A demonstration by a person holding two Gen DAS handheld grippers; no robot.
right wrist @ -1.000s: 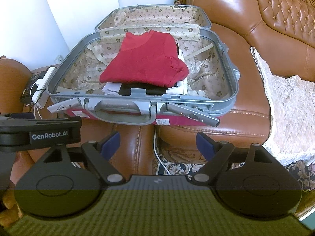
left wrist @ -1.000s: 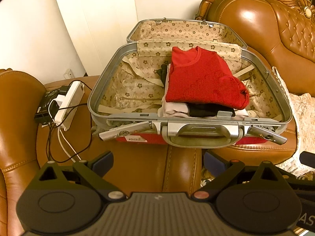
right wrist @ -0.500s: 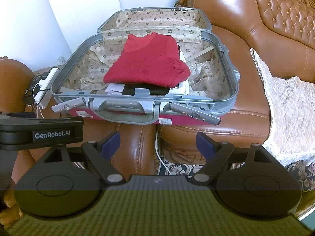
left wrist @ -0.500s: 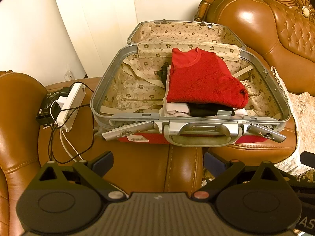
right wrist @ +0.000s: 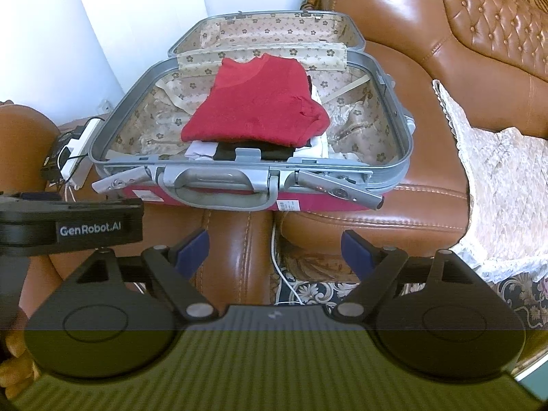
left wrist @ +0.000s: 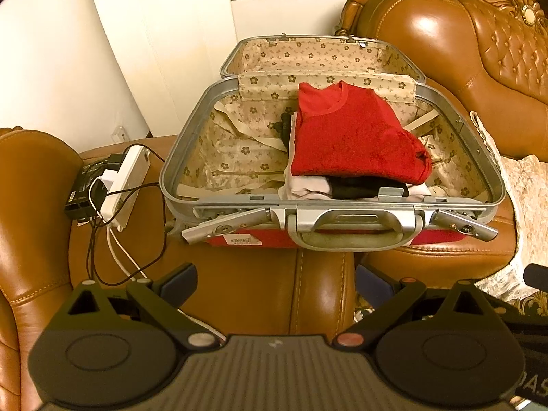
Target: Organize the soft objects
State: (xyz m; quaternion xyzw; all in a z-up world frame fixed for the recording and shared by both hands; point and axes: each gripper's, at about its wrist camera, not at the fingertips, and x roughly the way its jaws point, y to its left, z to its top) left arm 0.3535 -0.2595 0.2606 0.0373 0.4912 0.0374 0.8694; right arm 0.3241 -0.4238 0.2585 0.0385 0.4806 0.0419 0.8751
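An open grey suitcase point(left wrist: 178, 157) point(right wrist: 113, 126) with flowered lining rests across two brown leather seats. Inside it a folded red sweater point(left wrist: 352, 137) point(right wrist: 257, 109) lies on top of a stack of white and black folded clothes point(left wrist: 346, 188) point(right wrist: 239, 149). My left gripper point(left wrist: 275, 282) hangs open, well short of the case's front handle point(left wrist: 342, 227), holding nothing. My right gripper point(right wrist: 274, 248) is open too, also back from the handle point(right wrist: 215, 188). The left gripper's black body point(right wrist: 72, 226) shows at the left edge of the right wrist view.
A white power strip point(left wrist: 125, 179) with plugs and trailing black and white cables lies on the seat left of the case. A lace cover point(right wrist: 496, 185) drapes the sofa at right. Both latches point(left wrist: 226, 226) point(right wrist: 337, 190) stick out from the case front. Patterned carpet lies below.
Both grippers have drawn back and risen a little from the suitcase, so it looks smaller and farther. The clothes have not moved, and both grippers have stayed open.
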